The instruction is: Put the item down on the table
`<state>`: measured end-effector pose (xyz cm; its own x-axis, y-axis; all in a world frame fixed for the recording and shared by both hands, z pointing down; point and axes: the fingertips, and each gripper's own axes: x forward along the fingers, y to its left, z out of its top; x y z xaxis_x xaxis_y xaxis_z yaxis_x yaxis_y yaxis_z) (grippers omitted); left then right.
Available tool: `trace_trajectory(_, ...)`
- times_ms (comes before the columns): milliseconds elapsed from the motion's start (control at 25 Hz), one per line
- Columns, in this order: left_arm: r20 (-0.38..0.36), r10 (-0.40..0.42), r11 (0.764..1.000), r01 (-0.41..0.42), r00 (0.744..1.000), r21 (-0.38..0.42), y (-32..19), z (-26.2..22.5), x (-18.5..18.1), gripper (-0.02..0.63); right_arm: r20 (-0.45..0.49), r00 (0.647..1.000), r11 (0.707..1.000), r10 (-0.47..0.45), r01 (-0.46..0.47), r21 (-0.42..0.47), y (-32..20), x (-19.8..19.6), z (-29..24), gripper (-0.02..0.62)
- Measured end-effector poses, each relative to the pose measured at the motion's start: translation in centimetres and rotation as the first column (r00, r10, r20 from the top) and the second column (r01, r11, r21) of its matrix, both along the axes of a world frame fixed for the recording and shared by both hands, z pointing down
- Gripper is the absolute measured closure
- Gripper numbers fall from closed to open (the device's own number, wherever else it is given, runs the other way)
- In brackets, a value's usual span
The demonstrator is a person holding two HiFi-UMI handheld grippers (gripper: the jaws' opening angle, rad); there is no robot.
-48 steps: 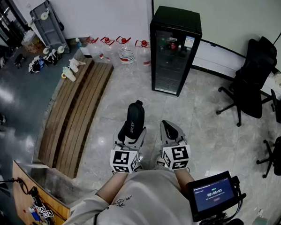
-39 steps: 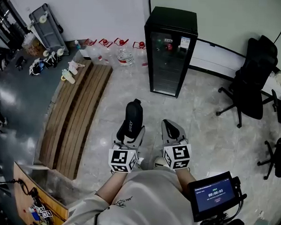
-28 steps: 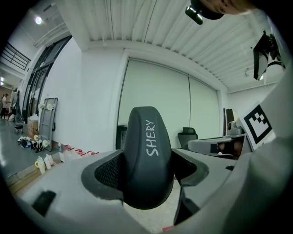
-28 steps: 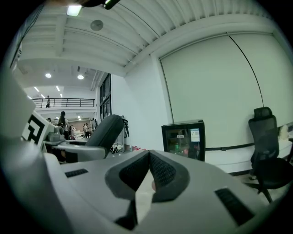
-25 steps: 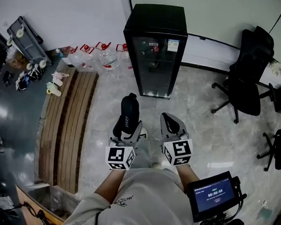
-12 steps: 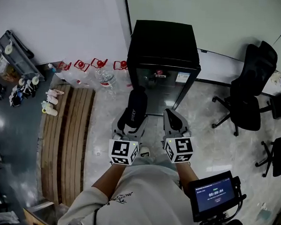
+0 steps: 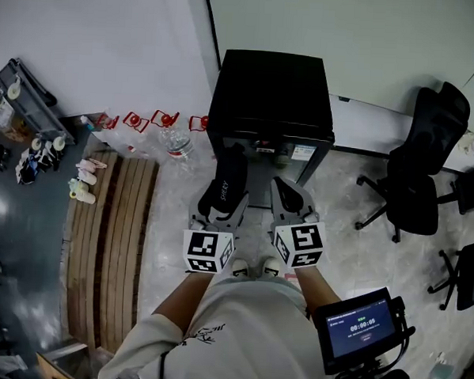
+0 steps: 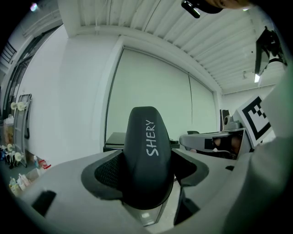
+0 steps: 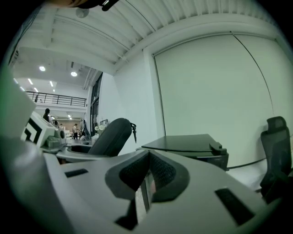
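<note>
A black oval case (image 7: pixel 225 182) printed "SHERY" stands upright between the jaws of my left gripper (image 7: pixel 219 210). In the left gripper view the case (image 8: pixel 147 151) fills the middle, and the left gripper (image 8: pixel 146 176) is shut on it with both pads pressed to its sides. My right gripper (image 7: pixel 289 202) is level with the left one, just to its right. In its own view the right gripper (image 9: pixel 146 177) has its pads together and holds nothing. From there the case (image 9: pixel 110 136) shows at the left. No table is in view.
A black glass-door fridge (image 7: pixel 270 107) stands directly ahead, close to both grippers. Wooden slats (image 7: pixel 111 241) lie on the floor at left, with water bottles (image 7: pixel 176 142) by the wall. Black office chairs (image 7: pixel 416 182) stand at right. A small screen (image 7: pixel 356 330) is at lower right.
The person has walked forward, so the fridge is now right in front of the grippers. Both grippers keep their pose and the left still holds the case.
</note>
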<state>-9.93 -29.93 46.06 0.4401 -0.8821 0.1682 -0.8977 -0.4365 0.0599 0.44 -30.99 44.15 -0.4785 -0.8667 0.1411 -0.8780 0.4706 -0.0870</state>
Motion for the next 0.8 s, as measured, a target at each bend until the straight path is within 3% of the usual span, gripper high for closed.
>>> trace_trajectory(200,0.045,0.056,0.998,-0.054,0.997,-0.046,-5.6,-1.5,0.4,0.268,-0.033,0.999,0.999,-0.015,0.016,0.037,-4.5,-0.3,-1.5,0.591)
trace_trajectory(360,0.148,0.102,0.99,-0.086,0.984,-0.111,-11.2,-3.2,0.7,0.268,-0.045,0.999,0.998,-0.003,0.006,0.064,-7.2,0.3,-2.8,0.591)
trace_trajectory(440,0.216,0.141,0.98,-0.104,0.966,-0.171,-13.9,-3.2,1.2,0.268,-0.038,0.999,0.998,0.003,-0.001,0.069,-8.4,0.6,-3.4,0.591)
trace_trajectory(600,0.337,0.255,0.936,-0.144,0.907,-0.321,-16.1,-1.4,1.8,0.268,-0.021,1.0,0.997,0.001,0.001,0.077,-8.0,0.4,-4.0,0.591)
trace_trajectory(720,0.394,0.279,0.921,-0.128,0.876,-0.368,-16.8,-0.6,1.5,0.268,-0.015,1.0,0.996,-0.006,0.007,0.085,-7.5,0.4,-3.7,0.591)
trace_trajectory(800,0.408,0.279,0.918,-0.117,0.869,-0.379,-18.5,-0.1,1.4,0.267,-0.006,1.0,0.997,-0.006,0.006,0.075,-8.8,0.7,-3.4,0.591)
